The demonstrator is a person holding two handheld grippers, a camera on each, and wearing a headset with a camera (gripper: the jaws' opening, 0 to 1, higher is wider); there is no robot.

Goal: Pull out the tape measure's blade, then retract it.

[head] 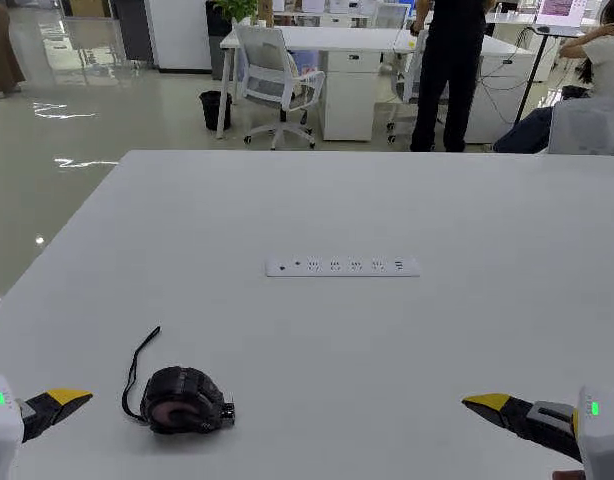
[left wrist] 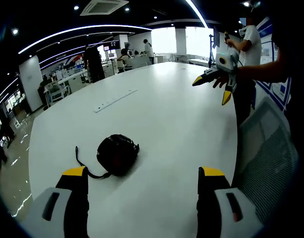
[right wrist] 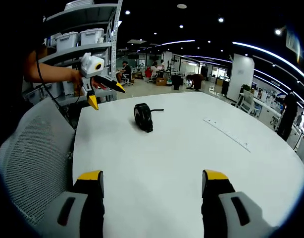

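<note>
Tape measure (left wrist: 117, 154) lies near, at 10 o'clock of the wide left tongs (left wrist: 143, 172); the right tongs (right wrist: 152, 174), also wide, sit well apart.

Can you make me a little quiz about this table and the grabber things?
1. True or false: the black round tape measure lies on the white table, touched by neither gripper.
2. What lies mid-table, beyond the tape measure? A: white flat power strip; B: red cup; C: hammer.
3. Fill in: the left gripper and the right gripper both stand ____.
Key: 1 true; 2 A; 3 open.
</note>
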